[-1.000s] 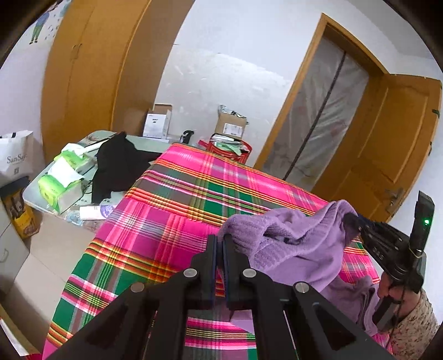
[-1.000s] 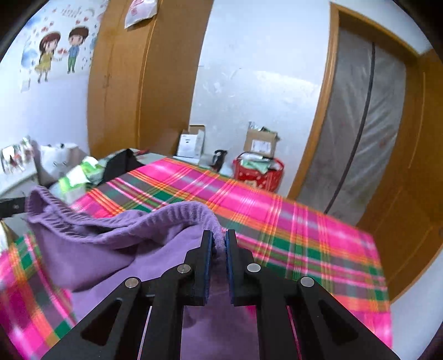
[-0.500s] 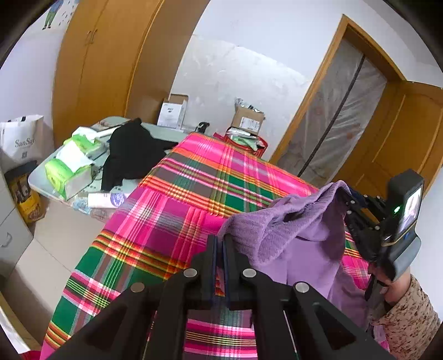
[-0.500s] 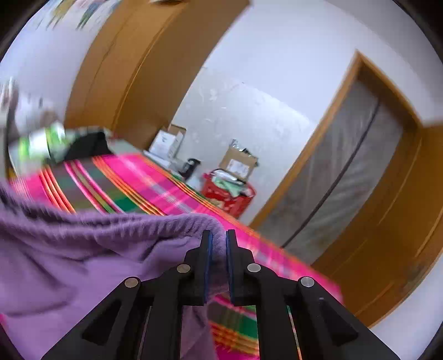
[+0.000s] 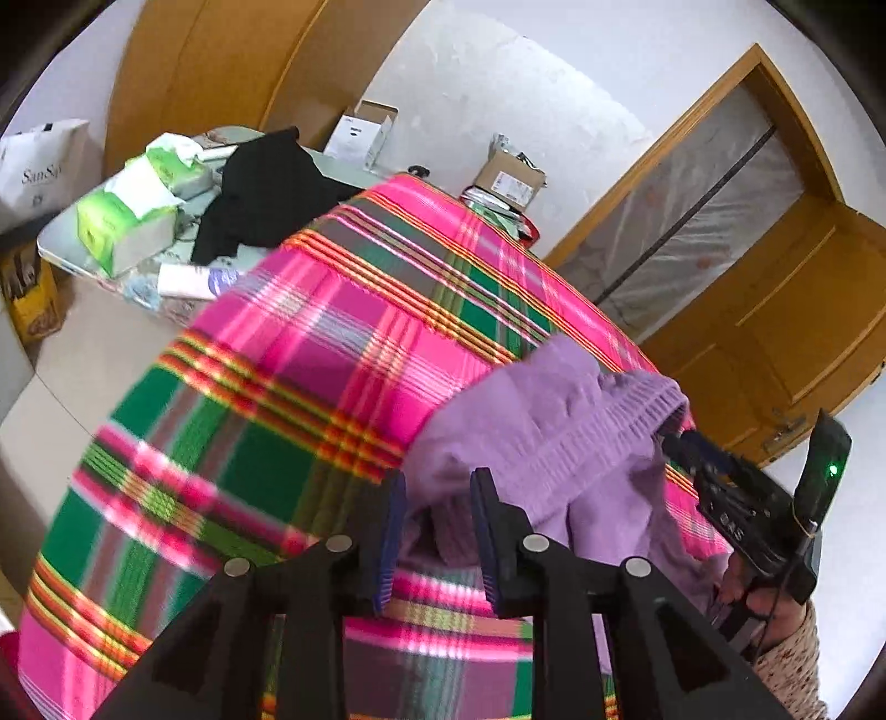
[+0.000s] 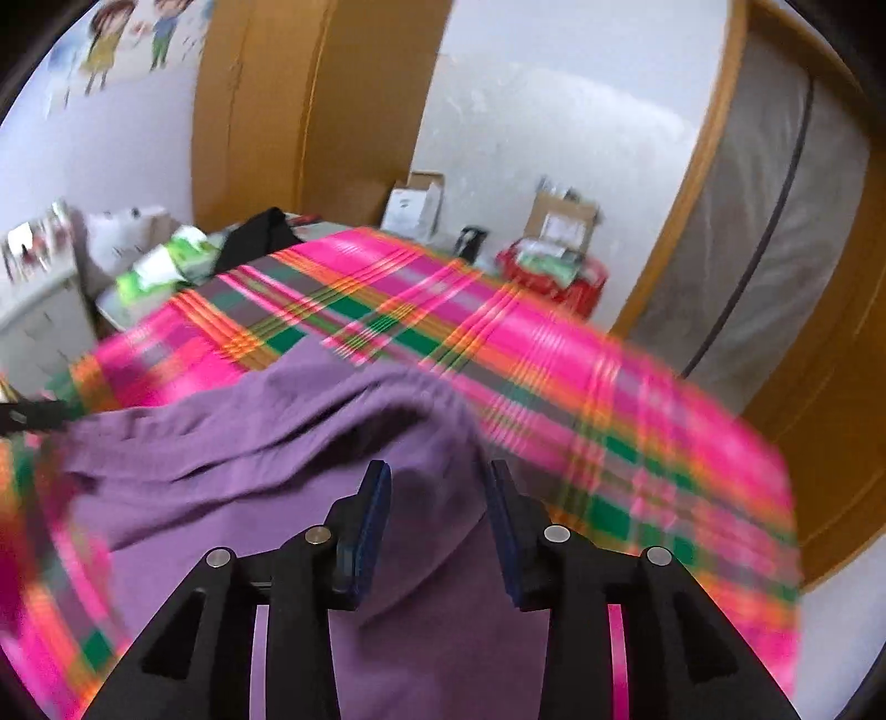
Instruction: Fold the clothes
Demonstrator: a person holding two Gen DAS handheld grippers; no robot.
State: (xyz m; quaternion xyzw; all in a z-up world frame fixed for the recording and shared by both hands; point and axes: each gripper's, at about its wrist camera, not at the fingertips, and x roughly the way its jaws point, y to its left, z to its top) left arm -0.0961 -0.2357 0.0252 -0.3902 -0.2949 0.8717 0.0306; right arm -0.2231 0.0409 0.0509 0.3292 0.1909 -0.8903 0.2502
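Purple knit garment (image 5: 554, 432) lies bunched on the bed (image 5: 310, 354), on the pink-and-green plaid cover, toward the near right part of it. Soft, light, floppy; judged to drape and sag wherever unsupported, ribbed band stretchy, not slippery, nothing fragile. Best hold is probably the ribbed hem or waistband edge (image 5: 626, 421), one pinch at each end so the cloth hangs flat between them; grabbing mid-fabric would likely only bunch it more.

Left gripper (image 5: 437, 498): fingers about half apart and opening, a fold of purple cloth sits between them, pads not pressing on it. Right gripper (image 6: 437, 487): fingers also part-open and opening, purple cloth between and below them, not pinched. So both read as letting go, garment settling onto the bed.

Left wrist view shows what the right does not: the right gripper from outside at the far right edge, the person's hand and speckled sleeve (image 5: 786, 648) on it, the ribbed band in detail, a desk (image 5: 61, 238) beside the bed with tissue packs (image 5: 127, 221) and a black garment (image 5: 266, 194). Right wrist view, blurred, shows the garment's wider spread as a flatter sheet (image 6: 232, 471) reaching left, plus a red basket (image 6: 554, 271) past the bed's far end and wall stickers (image 6: 133, 33).
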